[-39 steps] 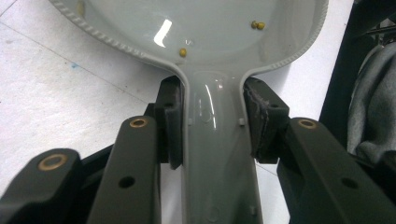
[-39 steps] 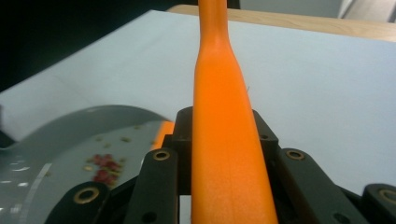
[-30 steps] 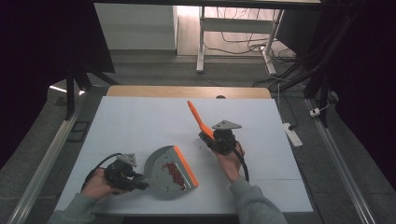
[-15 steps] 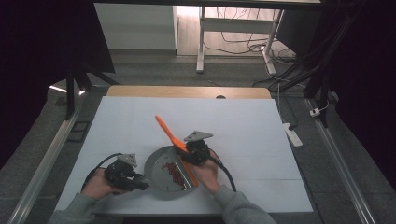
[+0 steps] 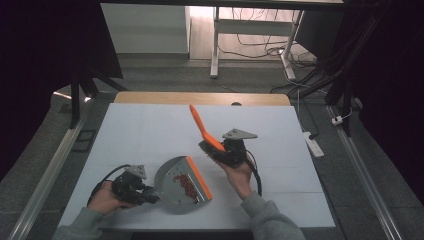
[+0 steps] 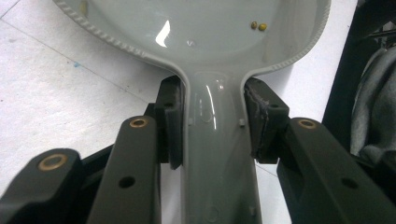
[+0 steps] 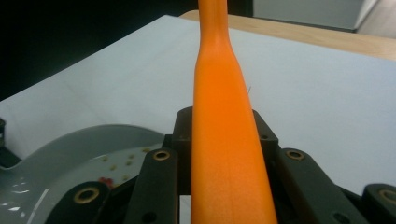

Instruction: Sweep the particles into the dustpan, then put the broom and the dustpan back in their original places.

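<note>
A grey dustpan (image 5: 172, 182) with an orange front lip lies near the table's front edge, with red crumbs (image 5: 186, 186) inside. My left gripper (image 5: 149, 195) is shut on its handle (image 6: 217, 140); both pads (image 6: 170, 121) press the handle's sides. A few small yellow bits (image 6: 258, 26) lie in the pan. My right gripper (image 5: 212, 148) hovers to the right of the pan and a little beyond it, shut on an orange brush (image 5: 202, 127) whose handle (image 7: 224, 135) points up and away to the left. The pan's rim (image 7: 70, 156) is at the lower left of the right gripper view.
A white sheet (image 5: 150, 130) covers the table, and a wooden strip (image 5: 200, 98) runs along its far edge. A white power strip (image 5: 313, 143) lies on the floor to the right. Metal rails flank the table, and desk legs and cables stand beyond it.
The right gripper swept the brush left over the dustpan, then drew back up and to the right of it. The left gripper and the pan stayed put.
</note>
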